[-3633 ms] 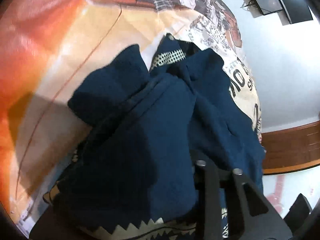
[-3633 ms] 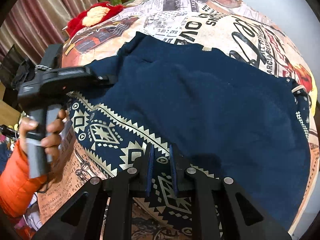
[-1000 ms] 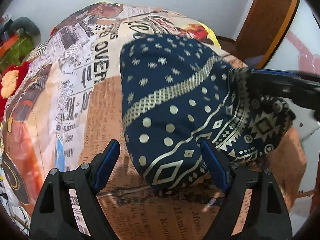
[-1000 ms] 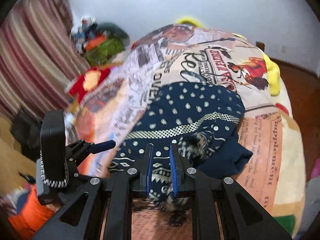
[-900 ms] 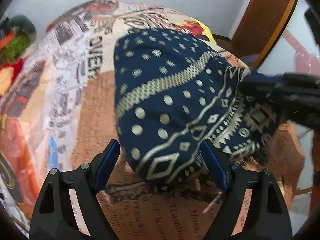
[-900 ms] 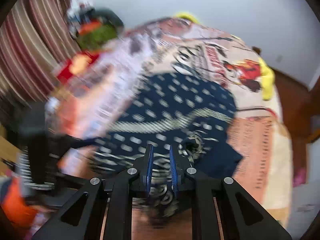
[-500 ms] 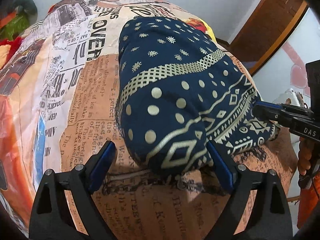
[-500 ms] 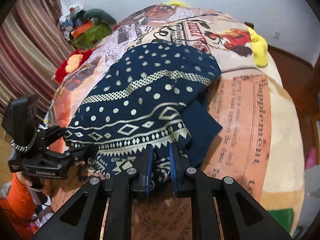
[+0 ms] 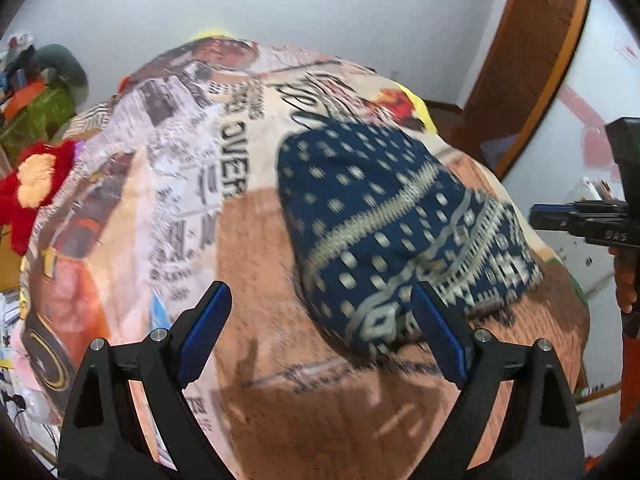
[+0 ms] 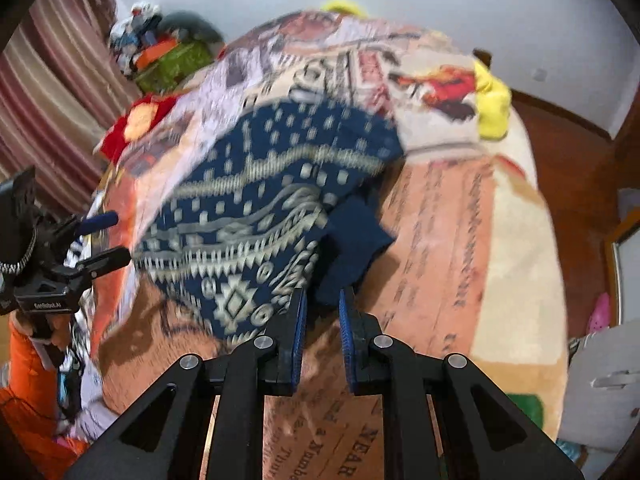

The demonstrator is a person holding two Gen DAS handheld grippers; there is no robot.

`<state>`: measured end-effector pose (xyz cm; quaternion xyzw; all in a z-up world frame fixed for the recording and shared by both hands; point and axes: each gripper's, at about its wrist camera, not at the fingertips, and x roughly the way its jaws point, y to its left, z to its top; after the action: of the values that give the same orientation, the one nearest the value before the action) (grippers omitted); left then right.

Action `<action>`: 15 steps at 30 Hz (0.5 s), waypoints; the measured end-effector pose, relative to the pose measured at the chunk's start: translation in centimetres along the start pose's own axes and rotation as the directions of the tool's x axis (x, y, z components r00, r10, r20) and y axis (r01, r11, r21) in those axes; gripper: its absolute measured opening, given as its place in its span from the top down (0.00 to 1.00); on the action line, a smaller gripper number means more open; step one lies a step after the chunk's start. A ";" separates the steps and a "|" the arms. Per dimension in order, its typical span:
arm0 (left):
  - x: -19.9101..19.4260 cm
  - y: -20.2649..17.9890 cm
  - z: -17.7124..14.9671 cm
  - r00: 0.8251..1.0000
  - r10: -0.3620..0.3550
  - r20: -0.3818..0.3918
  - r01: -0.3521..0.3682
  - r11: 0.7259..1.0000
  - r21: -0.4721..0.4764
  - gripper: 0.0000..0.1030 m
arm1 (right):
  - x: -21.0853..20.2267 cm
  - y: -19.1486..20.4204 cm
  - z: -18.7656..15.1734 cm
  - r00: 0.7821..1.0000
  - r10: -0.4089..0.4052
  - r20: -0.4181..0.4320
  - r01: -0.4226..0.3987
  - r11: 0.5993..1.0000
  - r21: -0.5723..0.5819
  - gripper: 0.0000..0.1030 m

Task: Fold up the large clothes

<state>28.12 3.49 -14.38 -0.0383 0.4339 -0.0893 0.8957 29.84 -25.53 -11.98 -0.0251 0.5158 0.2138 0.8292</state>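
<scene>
Left gripper (image 9: 316,330): jaws stood wide apart, blue pads bare, nothing between them; aimed over the bed toward 12 o'clock. Its body appeared again in the right wrist view (image 10: 100,240) at 9 o'clock, fingers spread, held by a hand (image 10: 52,328) in an orange sleeve.

Right gripper (image 10: 320,312): jaws parted by a narrow gap, gripping nothing; tips just short of the garment's near edge. It showed in the left wrist view (image 9: 560,216) at 3 o'clock, apart from the cloth.

Folded garment (image 9: 392,224): navy knit with cream dots, band and diamond pattern, lying as a compact bundle on the bedspread (image 9: 180,200), at 1 o'clock from the left gripper. Only the right wrist view showed a plain navy flap (image 10: 352,240) sticking out at the bundle's 4 o'clock side.

Seen in the right wrist view only: striped curtain (image 10: 52,92) at 10 o'clock; yellow cloth (image 10: 494,104) at 1 o'clock.
Seen in the left wrist view only: wooden door frame (image 9: 532,56) at 2 o'clock.
Seen in both: red plush toy (image 9: 28,188).

Legible writing: "OVER" (image 9: 234,160) on the bedspread; "DAS" on the right gripper's body; "YEAR" (image 10: 370,452) near the bedspread's front edge. Other print blurred.
</scene>
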 end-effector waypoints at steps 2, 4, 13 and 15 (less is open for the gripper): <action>0.3 0.7 1.2 1.000 0.011 0.001 -0.011 1.000 -0.026 0.11 | -0.6 -0.2 1.3 0.999 0.027 0.037 -0.028 0.999 0.032 0.88; 1.0 1.4 2.1 1.000 -0.011 -0.004 0.011 0.999 -0.051 0.11 | -0.7 -0.3 2.6 0.997 0.047 0.058 -0.051 0.996 0.067 0.88; 7.8 4.3 4.1 0.971 -0.185 -0.151 0.146 0.960 -0.240 0.11 | 6.5 -1.1 6.3 0.997 0.054 -0.051 -0.047 0.990 0.133 0.87; 9.3 4.2 3.9 0.963 -0.202 -0.180 0.156 0.958 -0.240 0.11 | 8.3 -1.9 6.1 0.992 0.093 -0.082 -0.079 0.984 0.159 0.83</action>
<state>37.39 5.77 -19.73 -0.1691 0.5248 -0.1245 0.8249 38.88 -22.89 -16.68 0.0524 0.5679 0.2071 0.7949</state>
